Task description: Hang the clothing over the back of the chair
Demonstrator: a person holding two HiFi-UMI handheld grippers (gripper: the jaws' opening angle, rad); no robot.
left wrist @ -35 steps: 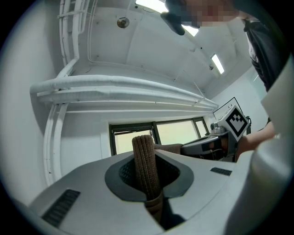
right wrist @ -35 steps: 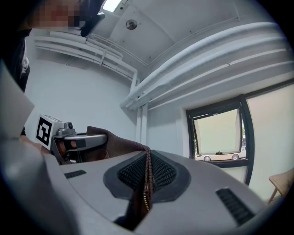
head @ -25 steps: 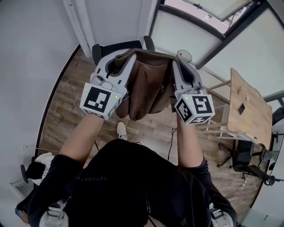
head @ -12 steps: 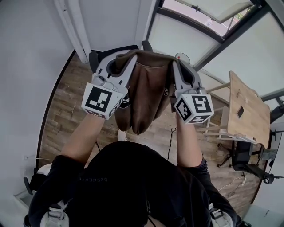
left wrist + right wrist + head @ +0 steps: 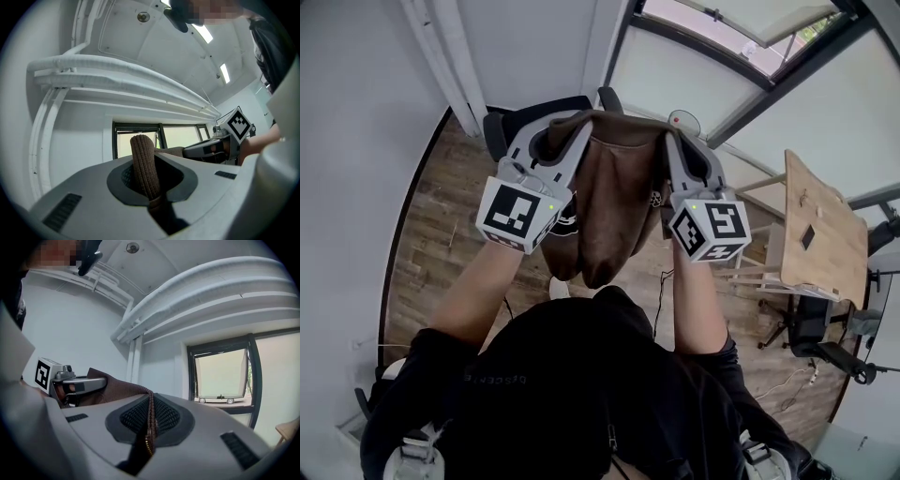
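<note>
We've got the left gripper (image 5: 555, 131) and the right gripper (image 5: 673, 139) up side by side in front of us, with the brown clothing (image 5: 609, 206) slung between them. In the left gripper view our jaws are clamped on a ribbed fold of it, which stands up between the pads. Over on the right, the jaws pinch a thin zippered edge, zip teeth (image 5: 149, 439) showing right in the gap. The top edge stretches from one gripper to the other, and the rest droops above the wooden floor (image 5: 431, 234). The black chair (image 5: 523, 111) sits just beyond the grippers, partly hidden by fabric. A wooden table (image 5: 825, 234) stands off to our right.
</note>
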